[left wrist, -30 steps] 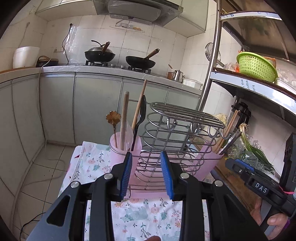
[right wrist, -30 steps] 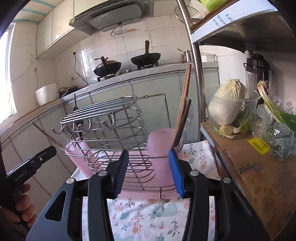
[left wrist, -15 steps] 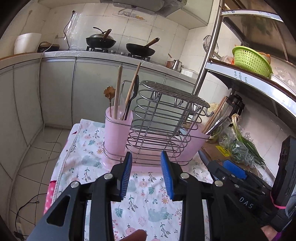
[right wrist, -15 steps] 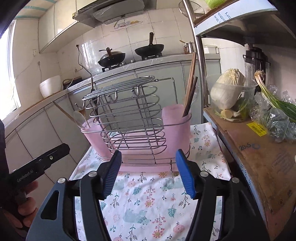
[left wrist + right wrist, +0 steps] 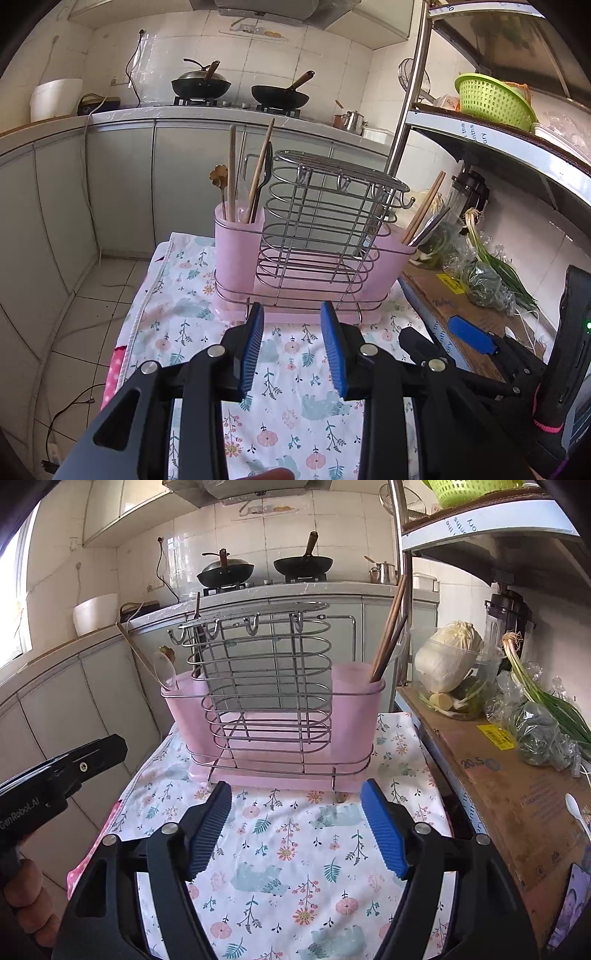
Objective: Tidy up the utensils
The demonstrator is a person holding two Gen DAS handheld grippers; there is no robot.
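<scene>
Left wrist view: left gripper (image 5: 291, 350) angled downward over floral cloth (image 5: 295, 424), jaws apart, empty. Right gripper (image 5: 295, 830) likewise tilted down, jaws opening, nothing between. Pink utensil holder (image 5: 314, 258) upright on cloth ahead, apart from both.
</scene>
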